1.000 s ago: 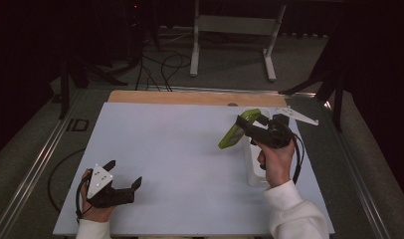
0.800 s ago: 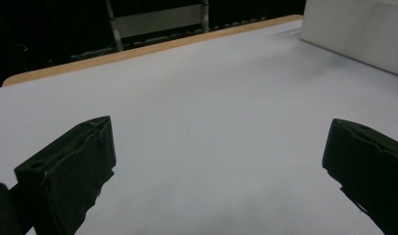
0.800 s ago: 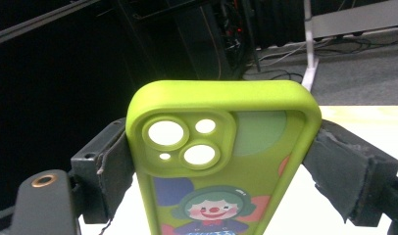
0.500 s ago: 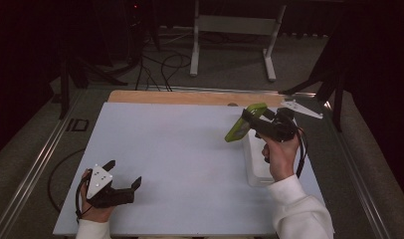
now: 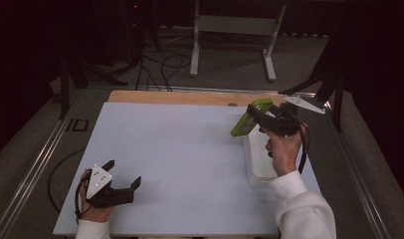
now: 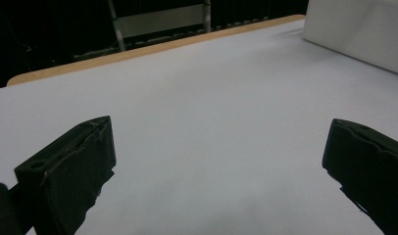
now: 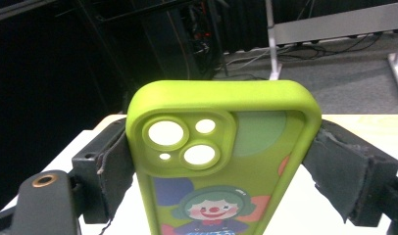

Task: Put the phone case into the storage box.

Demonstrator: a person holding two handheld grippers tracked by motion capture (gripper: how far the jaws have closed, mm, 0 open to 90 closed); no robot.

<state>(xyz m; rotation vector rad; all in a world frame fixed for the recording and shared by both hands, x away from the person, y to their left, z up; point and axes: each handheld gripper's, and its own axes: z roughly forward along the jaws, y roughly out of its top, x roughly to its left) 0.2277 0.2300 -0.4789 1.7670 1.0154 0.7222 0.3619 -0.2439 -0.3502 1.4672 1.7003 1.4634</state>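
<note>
A lime green phone case [image 5: 249, 118] with a clown picture and camera cut-outs [image 7: 221, 166] is held up in the air at the table's right side. My right gripper [image 5: 257, 118] is shut on it, one jaw on each long edge. It hangs just above the far end of a white rectangular tray [image 5: 259, 162]. My left gripper [image 5: 123, 175] rests low at the front left of the white table top [image 5: 175, 149], jaws wide apart with bare table between them [image 6: 221, 161].
A wooden strip [image 5: 190, 97] runs along the table's far edge. The white tray's wall [image 6: 359, 34] shows at the far right in the left gripper view. Beyond the table are dark floor, cables and a white stand [image 5: 235, 30].
My right gripper has carried the green phone case to the right and farther back, over the far end of the white tray. The left gripper has stayed still.
</note>
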